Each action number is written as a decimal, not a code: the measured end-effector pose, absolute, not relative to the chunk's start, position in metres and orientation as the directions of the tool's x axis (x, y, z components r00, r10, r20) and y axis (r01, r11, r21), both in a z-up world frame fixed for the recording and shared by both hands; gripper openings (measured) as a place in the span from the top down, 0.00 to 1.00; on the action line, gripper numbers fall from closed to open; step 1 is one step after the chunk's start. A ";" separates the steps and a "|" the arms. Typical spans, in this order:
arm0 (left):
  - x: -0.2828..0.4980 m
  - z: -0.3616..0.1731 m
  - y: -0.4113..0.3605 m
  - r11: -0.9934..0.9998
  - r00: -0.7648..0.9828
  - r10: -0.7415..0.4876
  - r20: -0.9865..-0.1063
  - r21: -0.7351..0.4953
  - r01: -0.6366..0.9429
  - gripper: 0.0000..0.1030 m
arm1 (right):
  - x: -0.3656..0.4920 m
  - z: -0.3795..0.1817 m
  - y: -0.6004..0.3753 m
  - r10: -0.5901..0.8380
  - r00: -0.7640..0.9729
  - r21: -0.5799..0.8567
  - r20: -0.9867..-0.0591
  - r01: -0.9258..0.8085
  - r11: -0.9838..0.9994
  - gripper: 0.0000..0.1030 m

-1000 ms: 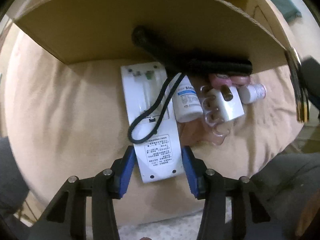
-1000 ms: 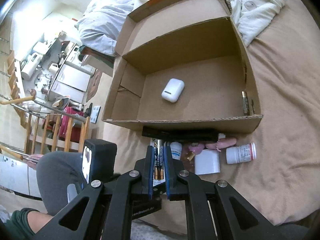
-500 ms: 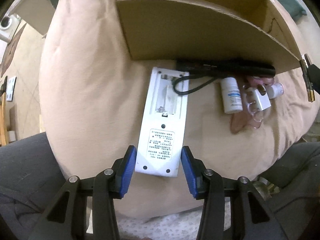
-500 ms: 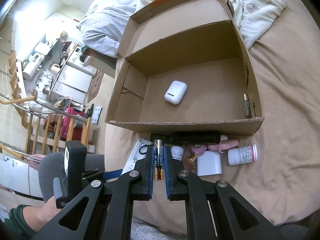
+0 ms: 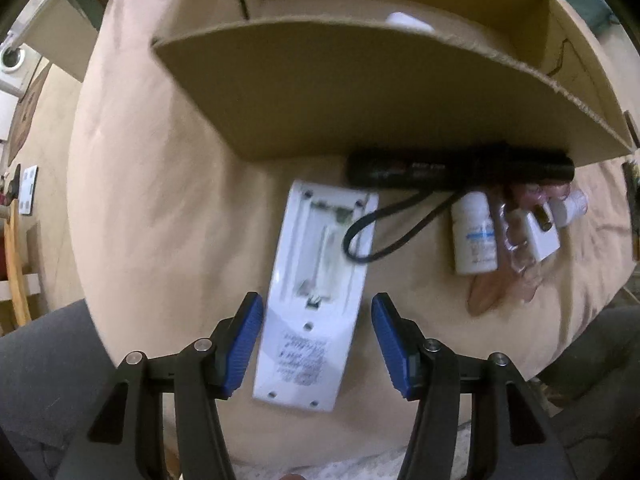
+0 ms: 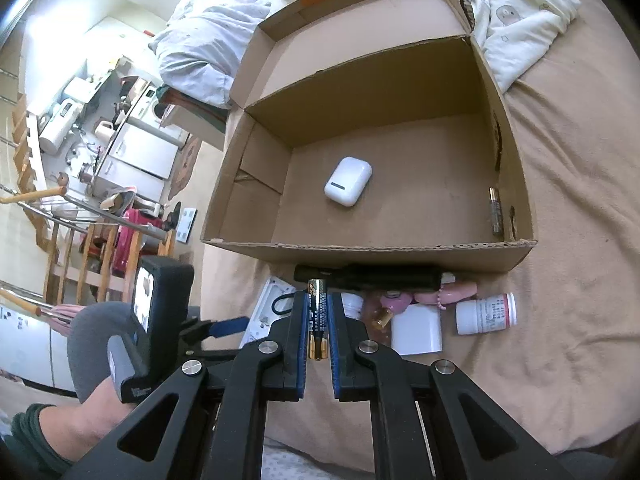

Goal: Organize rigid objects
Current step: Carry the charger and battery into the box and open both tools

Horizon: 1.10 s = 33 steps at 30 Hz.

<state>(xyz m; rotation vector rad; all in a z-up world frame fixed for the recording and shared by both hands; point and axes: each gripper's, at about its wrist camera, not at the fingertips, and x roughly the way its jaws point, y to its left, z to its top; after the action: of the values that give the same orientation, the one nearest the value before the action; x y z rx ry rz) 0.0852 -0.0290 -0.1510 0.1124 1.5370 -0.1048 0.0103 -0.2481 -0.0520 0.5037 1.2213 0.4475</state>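
Left claw (image 5: pixel 318 344) opening astride white remote (image 5: pixel 320 300), long axis running toward cardboard box (image 5: pixel 360 92), pads clear; right claw (image 6: pixel 318 330) clamped on battery (image 6: pixel 317 320).

No legible text on anything.

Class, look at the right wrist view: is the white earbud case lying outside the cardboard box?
No. The earbud case lies on the floor of the cardboard box, inside its walls.
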 end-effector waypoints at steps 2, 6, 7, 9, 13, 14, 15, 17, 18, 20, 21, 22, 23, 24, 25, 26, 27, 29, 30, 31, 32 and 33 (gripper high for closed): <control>0.087 -0.150 -0.031 0.987 0.047 0.029 -0.998 0.036 0.154 0.58 | 0.010 -0.053 -0.249 0.571 0.282 0.582 -0.771 -0.053 0.811 0.90; 0.082 -0.147 -0.031 0.986 0.052 0.030 -0.998 0.039 0.164 0.59 | 0.012 -0.055 -0.252 0.567 0.282 0.580 -0.774 -0.044 0.813 0.90; 0.081 -0.146 -0.028 0.987 0.045 0.026 -0.999 0.033 0.159 0.60 | 0.012 -0.055 -0.252 0.567 0.283 0.580 -0.774 -0.043 0.813 0.90; 0.063 -0.144 -0.023 0.991 0.037 0.013 -0.999 0.018 0.129 0.60 | 0.012 -0.054 -0.250 0.567 0.284 0.580 -0.773 -0.044 0.813 0.90; 0.059 -0.128 0.007 0.999 0.058 -0.013 -0.998 -0.011 0.041 0.60 | 0.011 -0.055 -0.245 0.566 0.271 0.573 -0.779 -0.060 0.817 0.90; 0.058 -0.122 0.014 1.000 0.072 -0.017 -0.997 -0.015 0.022 0.60 | 0.011 -0.055 -0.244 0.565 0.269 0.571 -0.780 -0.064 0.819 0.90; 0.056 -0.116 0.019 1.000 0.089 -0.017 -0.996 -0.016 0.009 0.60 | 0.010 -0.054 -0.244 0.564 0.268 0.569 -0.781 -0.067 0.820 0.90; 0.049 -0.098 0.031 1.000 0.160 0.003 -0.987 0.001 -0.013 0.60 | 0.010 -0.054 -0.245 0.564 0.268 0.569 -0.781 -0.066 0.820 0.90; 0.046 -0.091 0.034 1.000 0.189 0.016 -0.982 0.013 -0.019 0.60 | 0.010 -0.053 -0.246 0.564 0.270 0.569 -0.781 -0.065 0.820 0.90; 0.045 -0.073 0.041 0.999 0.250 0.024 -0.968 0.015 -0.034 0.60 | 0.010 -0.052 -0.247 0.565 0.274 0.572 -0.778 -0.061 0.818 0.90; 0.049 -0.065 0.044 0.999 0.269 0.024 -0.963 0.014 -0.039 0.60 | 0.010 -0.052 -0.248 0.567 0.276 0.575 -0.776 -0.060 0.816 0.90; 0.049 -0.056 0.044 0.999 0.292 0.022 -0.956 0.010 -0.045 0.60 | 0.009 -0.051 -0.248 0.569 0.277 0.576 -0.775 -0.061 0.815 0.90; 0.046 -0.051 0.043 0.999 0.304 0.017 -0.953 0.003 -0.048 0.60 | 0.009 -0.050 -0.249 0.569 0.282 0.578 -0.772 -0.059 0.814 0.90; 0.047 -0.045 0.044 0.999 0.318 0.008 -0.948 -0.009 -0.050 0.60 | 0.010 -0.049 -0.250 0.572 0.288 0.582 -0.768 -0.056 0.811 0.90; 0.049 -0.039 0.043 0.999 0.328 0.000 -0.945 -0.015 -0.046 0.60 | 0.010 -0.047 -0.251 0.573 0.292 0.584 -0.766 -0.056 0.810 0.90; 0.051 -0.037 0.034 0.999 0.336 -0.004 -0.942 -0.019 -0.042 0.60 | 0.011 -0.045 -0.252 0.571 0.300 0.583 -0.764 -0.056 0.810 0.90; 0.052 -0.032 0.031 0.999 0.348 -0.009 -0.938 -0.023 -0.036 0.60 | 0.012 -0.043 -0.253 0.571 0.308 0.584 -0.761 -0.056 0.810 0.90; 0.050 -0.032 0.037 0.999 0.367 -0.016 -0.930 -0.025 -0.021 0.60 | 0.015 -0.040 -0.255 0.565 0.319 0.579 -0.761 -0.060 0.813 0.90; 0.055 -0.027 0.033 1.000 0.379 -0.018 -0.925 -0.024 -0.011 0.60 | 0.018 -0.038 -0.256 0.562 0.324 0.576 -0.761 -0.061 0.815 0.90; 0.057 -0.025 0.032 1.000 0.385 -0.017 -0.923 -0.021 -0.006 0.60 | 0.021 -0.037 -0.258 0.559 0.329 0.575 -0.761 -0.059 0.816 0.90; 0.066 -0.026 0.025 1.000 0.392 -0.016 -0.920 -0.016 0.003 0.60 | 0.024 -0.036 -0.259 0.557 0.332 0.573 -0.762 -0.058 0.818 0.90; 0.072 -0.022 0.019 1.000 0.399 -0.015 -0.917 -0.008 0.020 0.60 | 0.027 -0.035 -0.260 0.554 0.335 0.571 -0.762 -0.058 0.819 0.90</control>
<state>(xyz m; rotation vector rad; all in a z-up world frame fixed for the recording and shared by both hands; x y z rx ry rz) 0.0716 0.0195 -0.0221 0.0052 1.1602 -0.0225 0.0265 -0.2605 -0.0345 0.4937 1.1705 0.4206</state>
